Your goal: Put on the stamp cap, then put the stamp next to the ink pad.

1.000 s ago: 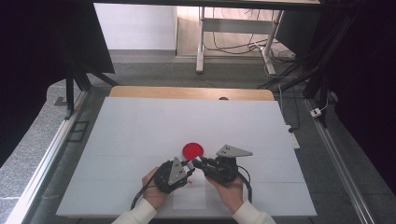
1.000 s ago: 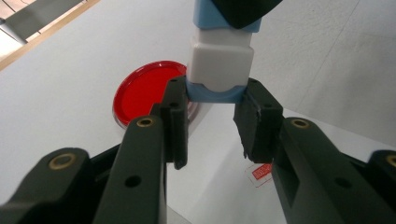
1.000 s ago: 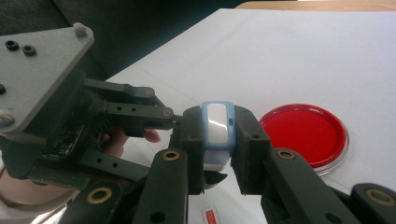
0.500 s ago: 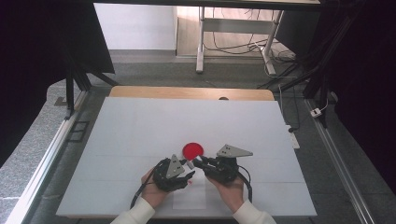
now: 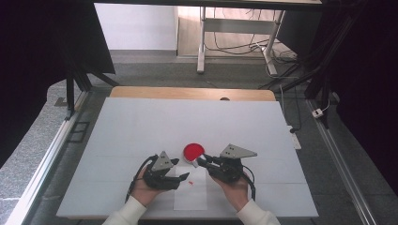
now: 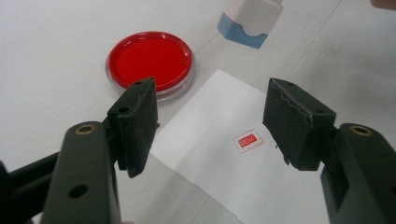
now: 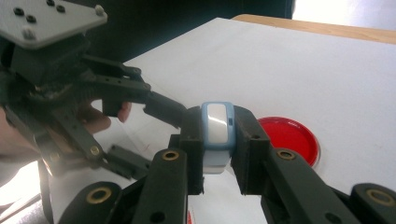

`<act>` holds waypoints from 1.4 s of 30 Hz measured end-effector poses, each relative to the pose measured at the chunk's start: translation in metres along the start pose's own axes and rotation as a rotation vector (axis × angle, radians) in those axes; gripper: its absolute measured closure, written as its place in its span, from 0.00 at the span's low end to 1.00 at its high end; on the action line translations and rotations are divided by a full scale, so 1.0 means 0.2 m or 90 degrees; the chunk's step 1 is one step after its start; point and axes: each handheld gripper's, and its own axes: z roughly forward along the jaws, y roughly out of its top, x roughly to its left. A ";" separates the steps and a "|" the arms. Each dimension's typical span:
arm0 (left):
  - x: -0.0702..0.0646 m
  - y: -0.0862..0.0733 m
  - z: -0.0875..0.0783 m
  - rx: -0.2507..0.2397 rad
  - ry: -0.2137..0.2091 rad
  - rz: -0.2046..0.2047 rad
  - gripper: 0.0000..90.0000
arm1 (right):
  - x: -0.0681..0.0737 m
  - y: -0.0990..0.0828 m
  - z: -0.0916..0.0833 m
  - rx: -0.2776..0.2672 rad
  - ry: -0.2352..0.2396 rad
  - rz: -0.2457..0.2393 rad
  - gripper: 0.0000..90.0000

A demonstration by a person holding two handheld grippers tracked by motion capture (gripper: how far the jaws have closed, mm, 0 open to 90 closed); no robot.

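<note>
Stamp clamped in the right gripper, ink pad just ahead of it, paper below and to its left.

The right gripper [image 7: 217, 154] has its jaws closed on a small white-and-blue stamp [image 7: 217, 128], held clear of the worktop [image 5: 141, 122]. Just beyond it lies the round red ink pad [image 5: 193, 151]; nearer the person is the white paper [image 5: 192, 192], which already carries a red print [image 6: 247, 140]. The left gripper [image 6: 210, 121], jaws apart and holding nothing, hovers over the paper's left side. Judging from this, the right hand is the nearer one to the pad, and the stamp's next travel is either forward to ink or back and down to paper.
</note>
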 end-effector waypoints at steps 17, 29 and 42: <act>0.07 -0.05 -0.12 0.009 0.011 -0.008 0.37 | -0.06 0.01 -0.03 0.009 -0.032 -0.014 0.83; 0.11 -0.13 -0.22 0.013 0.038 -0.013 0.37 | -0.09 0.01 -0.04 0.020 -0.051 -0.023 0.83; 0.14 -0.22 -0.34 0.003 0.063 -0.037 0.37 | -0.12 0.02 -0.05 0.024 -0.070 -0.034 0.83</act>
